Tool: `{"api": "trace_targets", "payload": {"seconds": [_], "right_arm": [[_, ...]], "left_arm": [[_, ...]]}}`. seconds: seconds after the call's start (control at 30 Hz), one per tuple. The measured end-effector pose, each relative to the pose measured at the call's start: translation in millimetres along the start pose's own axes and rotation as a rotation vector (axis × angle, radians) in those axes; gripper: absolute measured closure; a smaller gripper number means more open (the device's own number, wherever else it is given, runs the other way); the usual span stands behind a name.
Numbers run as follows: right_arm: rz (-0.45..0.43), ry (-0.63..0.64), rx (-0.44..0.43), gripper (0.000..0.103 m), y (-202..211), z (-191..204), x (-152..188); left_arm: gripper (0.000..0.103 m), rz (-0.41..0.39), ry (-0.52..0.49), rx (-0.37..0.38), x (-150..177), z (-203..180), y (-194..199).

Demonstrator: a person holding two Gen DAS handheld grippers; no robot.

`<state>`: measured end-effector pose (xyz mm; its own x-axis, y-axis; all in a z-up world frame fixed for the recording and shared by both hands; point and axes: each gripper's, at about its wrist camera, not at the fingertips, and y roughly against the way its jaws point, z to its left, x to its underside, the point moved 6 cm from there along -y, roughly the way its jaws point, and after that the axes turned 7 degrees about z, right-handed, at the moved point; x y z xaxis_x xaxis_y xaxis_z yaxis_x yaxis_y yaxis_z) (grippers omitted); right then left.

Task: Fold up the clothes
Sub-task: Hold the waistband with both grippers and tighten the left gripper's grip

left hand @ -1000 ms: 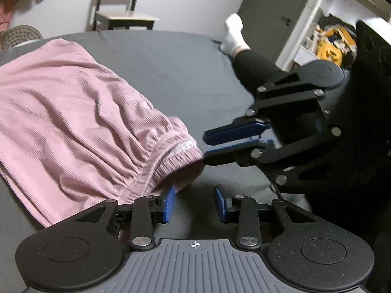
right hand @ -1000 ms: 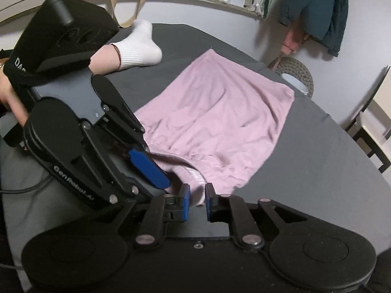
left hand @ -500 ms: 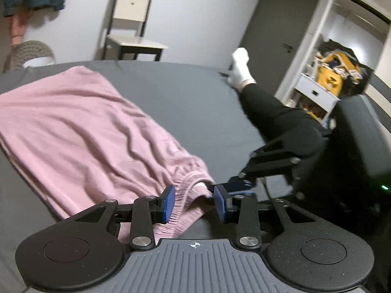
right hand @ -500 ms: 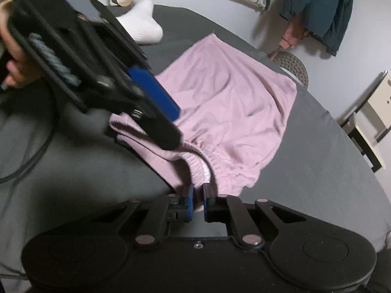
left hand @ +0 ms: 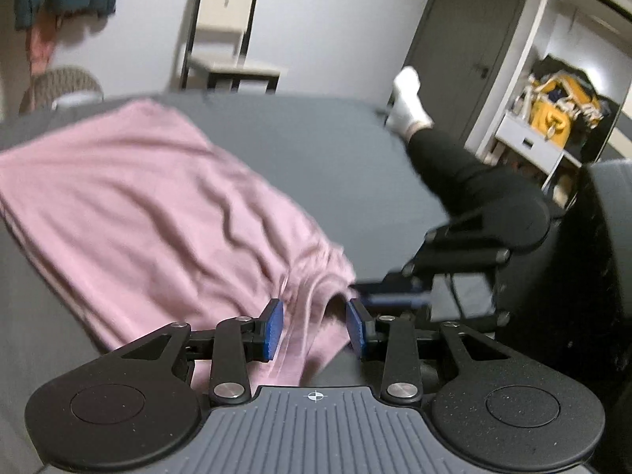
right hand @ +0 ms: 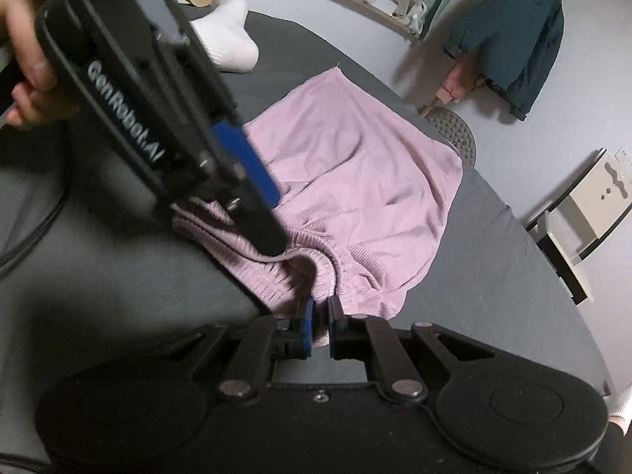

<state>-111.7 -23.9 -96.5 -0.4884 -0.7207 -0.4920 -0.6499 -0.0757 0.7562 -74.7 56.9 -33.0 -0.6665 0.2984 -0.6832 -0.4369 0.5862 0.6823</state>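
Pink ribbed shorts (right hand: 355,181) lie spread on a dark grey bed (right hand: 493,284), their gathered elastic waistband (right hand: 316,264) turned toward both cameras and their hem edge running along the far side, near the bed's rim. The right gripper (right hand: 320,326) has its blue pads drawn narrow with the waistband's edge pinched between them, the cloth lifted slightly into a small fold there. The left gripper (left hand: 314,328) has its jaws parted wide, the waistband corner lying between the two blue pads; in the left wrist view the fabric looks near the pads but contact cannot be made out through the blur. In the right wrist view the left gripper hangs over the near-left part of the shorts, held by a hand (right hand: 23,59). Bare grey sheet lies open to the right of the shorts and beyond the hem. A leg in black with a white sock (left hand: 409,102) rests on the bed's far edge, well apart from the garment. Past the bed stand a chair (left hand: 227,51) against the wall and a dark jacket (right hand: 513,35) hanging.
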Motion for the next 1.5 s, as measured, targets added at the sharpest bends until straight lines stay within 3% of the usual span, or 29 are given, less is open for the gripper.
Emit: {"api": "trace_targets", "payload": {"seconds": [0.1, 0.27, 0.5, 0.6, 0.87, 0.97, 1.23, 1.5], "right_arm": [[-0.003, -0.008, 0.0, 0.095, -0.8, -2.2, 0.0], [-0.008, -0.012, 0.004, 0.095, -0.7, -2.5, 4.6], [-0.006, -0.008, 0.011, 0.095, 0.1, -1.5, 6.1], [-0.009, 0.012, 0.022, 0.095, 0.0, 0.9, 6.7], [-0.026, 0.024, 0.03, 0.095, -0.1, -0.2, 10.1], [-0.033, 0.017, 0.03, 0.095, 1.7, -0.8, 10.9], [-0.047, -0.013, 0.045, 0.072, 6.6, -7.7, 13.7], [-0.047, -0.104, 0.012, 0.069, 4.1, -21.7, 14.0]], "left_arm": [[0.068, -0.044, -0.023, -0.026, -9.6, -3.5, -1.5], [0.069, -0.014, -0.019, -0.042, -12.6, -2.0, -13.0], [0.069, -0.11, -0.049, -0.076, -21.5, -7.4, -4.8], [0.068, -0.108, -0.11, -0.096, -22.6, -14.8, -8.4], [0.069, -0.07, -0.133, -0.097, -21.5, -18.3, -14.0], [0.088, -0.056, -0.142, -0.097, -21.1, -19.7, -16.1], [0.088, -0.052, -0.179, -0.074, -18.9, -26.6, -12.9], [0.088, -0.064, -0.216, -0.046, -16.5, -34.4, -6.5]]}}
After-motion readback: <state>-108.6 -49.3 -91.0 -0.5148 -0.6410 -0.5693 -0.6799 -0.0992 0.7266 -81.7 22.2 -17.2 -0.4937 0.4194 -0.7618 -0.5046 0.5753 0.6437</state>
